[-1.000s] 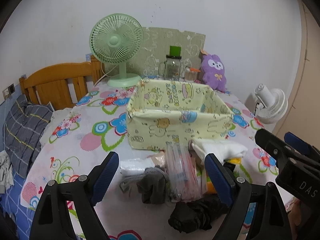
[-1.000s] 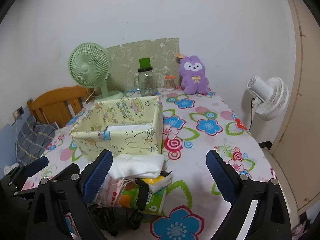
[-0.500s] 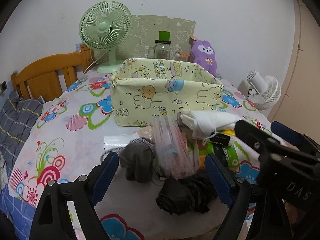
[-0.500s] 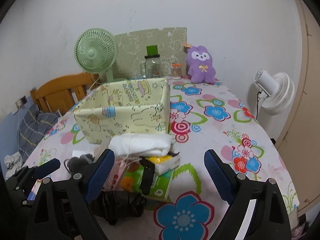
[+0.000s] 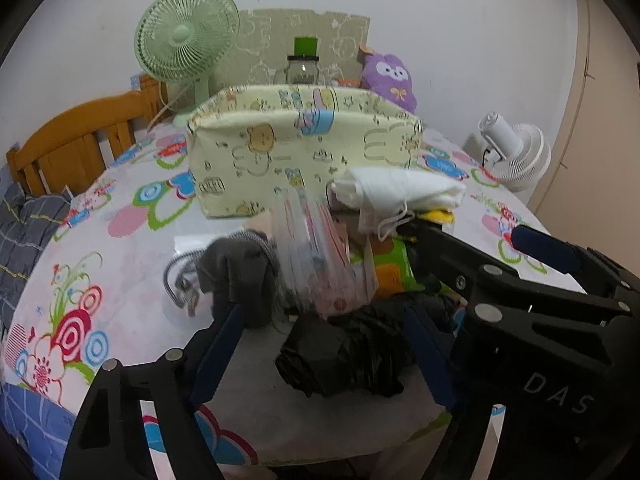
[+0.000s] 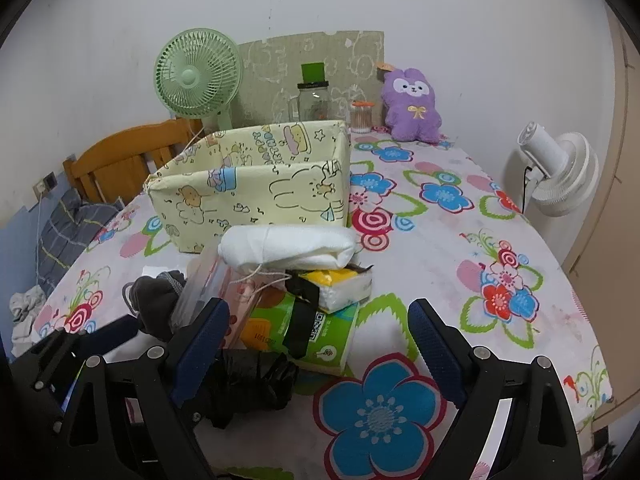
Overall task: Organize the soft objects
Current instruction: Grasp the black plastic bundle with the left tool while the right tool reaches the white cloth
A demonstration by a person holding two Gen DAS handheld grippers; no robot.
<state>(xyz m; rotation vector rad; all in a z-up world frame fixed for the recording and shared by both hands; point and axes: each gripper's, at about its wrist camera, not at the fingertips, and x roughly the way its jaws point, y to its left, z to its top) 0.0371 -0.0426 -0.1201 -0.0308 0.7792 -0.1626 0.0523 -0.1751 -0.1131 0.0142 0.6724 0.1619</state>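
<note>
Right gripper body (image 5: 552, 360): white letters "DAS" in the left wrist view; whatever follows runs out of the frame.
Green tissue pack (image 6: 304, 332): digits along its orange corner that look like "10" and then more, too small to be sure of; a white panel with printed characters on the side facing the camera, partly behind a black strap, not legible.
Yellow fabric box (image 6: 256, 196): decorative lettering printed on the inner wall among the cartoon animals, seen sideways, not legible.
Clear plastic packet (image 5: 316, 252): printing blurred, nothing legible.
</note>
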